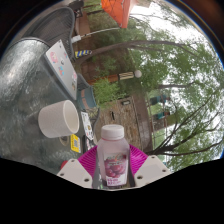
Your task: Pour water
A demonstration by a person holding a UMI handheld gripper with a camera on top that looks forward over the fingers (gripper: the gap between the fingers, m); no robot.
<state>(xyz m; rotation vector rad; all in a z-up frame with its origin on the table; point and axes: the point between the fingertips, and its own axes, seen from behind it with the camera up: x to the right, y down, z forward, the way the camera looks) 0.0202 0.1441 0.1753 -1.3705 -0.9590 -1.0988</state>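
Outdoor scene seen along the two fingers of the claw (113, 165). A small clear plastic bottle (113, 152) with a white screw cap and a pink printed label stands upright between the magenta pads (88, 160), which sit against its flanks on both sides, so the claw is clenched on the bottle. The bottle is cylindrical with a rounded shoulder narrowing to the ribbed cap, and its wall is translucent. Ahead of the claw and to its left lies a round desk (25, 90) with a mottled, glassy grey top and a dark metal rim. On that desk, just ahead and left of the fingers, rests a white cylindrical cup (59, 119) with a smooth matte wall and an open mouth. Farther along the desk a flat white rectangular box (62, 62) with small coloured markings lies near the rim. Close to the left finger a small yellow object (75, 143) shows at the desk's near edge; what it is cannot be told. Beyond the claw stand leafy trees (170, 60), a wooden structure (130, 115), and brick paving (95, 60).
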